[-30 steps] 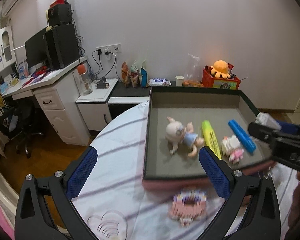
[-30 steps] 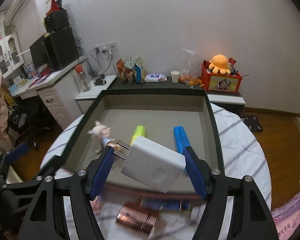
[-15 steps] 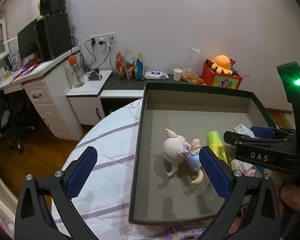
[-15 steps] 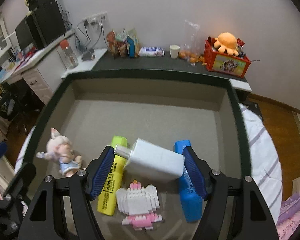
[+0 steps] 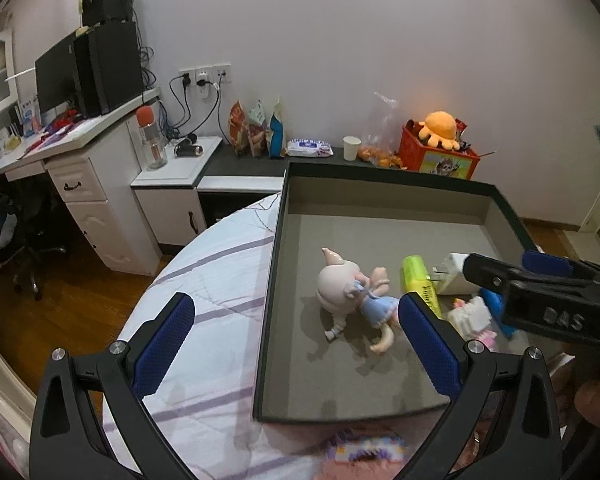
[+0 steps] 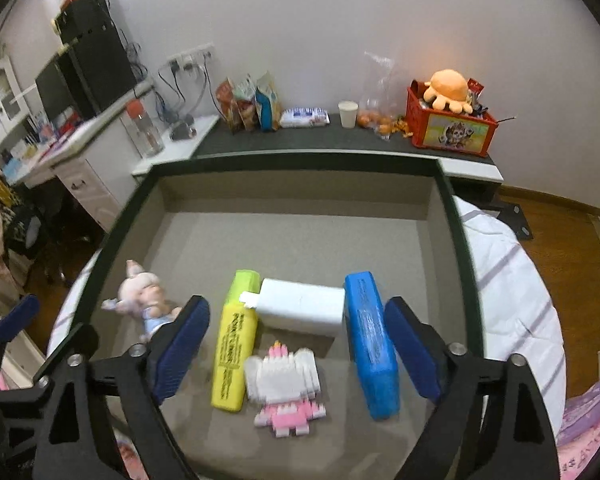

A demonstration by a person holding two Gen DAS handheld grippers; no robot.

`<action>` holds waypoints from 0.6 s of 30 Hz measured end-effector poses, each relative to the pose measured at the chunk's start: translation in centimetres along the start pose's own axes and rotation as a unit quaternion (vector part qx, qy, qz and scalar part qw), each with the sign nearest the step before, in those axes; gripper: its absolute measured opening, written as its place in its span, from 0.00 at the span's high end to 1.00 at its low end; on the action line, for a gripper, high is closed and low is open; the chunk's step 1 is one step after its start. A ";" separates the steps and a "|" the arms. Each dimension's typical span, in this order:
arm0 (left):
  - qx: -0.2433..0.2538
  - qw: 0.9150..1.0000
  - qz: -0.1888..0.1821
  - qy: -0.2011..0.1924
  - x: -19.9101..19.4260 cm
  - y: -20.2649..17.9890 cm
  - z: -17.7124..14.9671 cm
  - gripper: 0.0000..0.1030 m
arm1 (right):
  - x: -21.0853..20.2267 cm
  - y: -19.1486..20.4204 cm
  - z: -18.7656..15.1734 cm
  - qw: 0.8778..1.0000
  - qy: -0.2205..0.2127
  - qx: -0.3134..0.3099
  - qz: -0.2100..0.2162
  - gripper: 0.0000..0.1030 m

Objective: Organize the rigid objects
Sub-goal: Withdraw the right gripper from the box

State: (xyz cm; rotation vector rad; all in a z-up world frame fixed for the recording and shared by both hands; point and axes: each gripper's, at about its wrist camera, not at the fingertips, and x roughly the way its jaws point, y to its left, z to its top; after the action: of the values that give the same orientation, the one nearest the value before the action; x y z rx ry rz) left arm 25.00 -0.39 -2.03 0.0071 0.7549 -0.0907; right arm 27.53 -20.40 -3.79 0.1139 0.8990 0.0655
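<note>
Right gripper [image 6: 296,356]: I am spreading its jaws wide and holding nothing now; half a second ago they were clamped on the white charger.
White charger [image 6: 302,310]: it is now lying on the floor of the tray, between the yellow highlighter [image 6: 232,344] and the blue case [image 6: 370,340], and looks to be touching both.
Prongs: they are pointing toward the highlighter, and I think they are resting against its cap, though the picture is soft there.
Tray [image 6: 300,160]: it is also holding the pink doll [image 6: 144,300] at the left and the block figure [image 6: 284,384] just in front of the charger.
Left gripper [image 5: 300,344]: I am keeping its jaws wide apart and empty, hovering over the near left edge of the tray and the striped cloth [image 5: 204,304].
Left view: the charger [image 5: 454,280] is showing just past the right gripper's finger, down in the tray.
Meaning for the task: I judge this item placed, so the right hand is becoming free.
Still outside: a pastel block piece [image 5: 366,450] is sitting on the cloth in front of the tray, blurred, likely the next thing to collect.
</note>
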 end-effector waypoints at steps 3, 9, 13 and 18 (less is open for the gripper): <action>0.001 1.000 -0.004 -0.011 -2.0 -0.5 -0.4 0.00 | -2.5 0.0 -1.2 1.000 -0.020 0.003 0.006 0.00; 0.006 0.999 -0.009 -0.033 -6.6 -1.2 -1.9 0.00 | -7.8 -1.3 -5.0 0.997 -0.062 0.033 0.011 0.00; 0.012 0.999 -0.013 -0.041 -9.2 -1.8 -3.5 0.00 | -10.5 -2.2 -7.7 0.995 -0.081 0.055 0.005 0.00; 0.014 0.999 -0.017 -0.046 -11.5 -2.0 -5.6 0.00 | -12.7 -2.7 -11.2 0.994 -0.091 0.063 -0.012 0.00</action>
State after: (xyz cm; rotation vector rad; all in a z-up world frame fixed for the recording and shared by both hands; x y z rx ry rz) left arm 12.62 -1.25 1.82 0.0159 0.6614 -0.1327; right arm 10.91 -23.63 -1.18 0.2234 0.7212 -0.0239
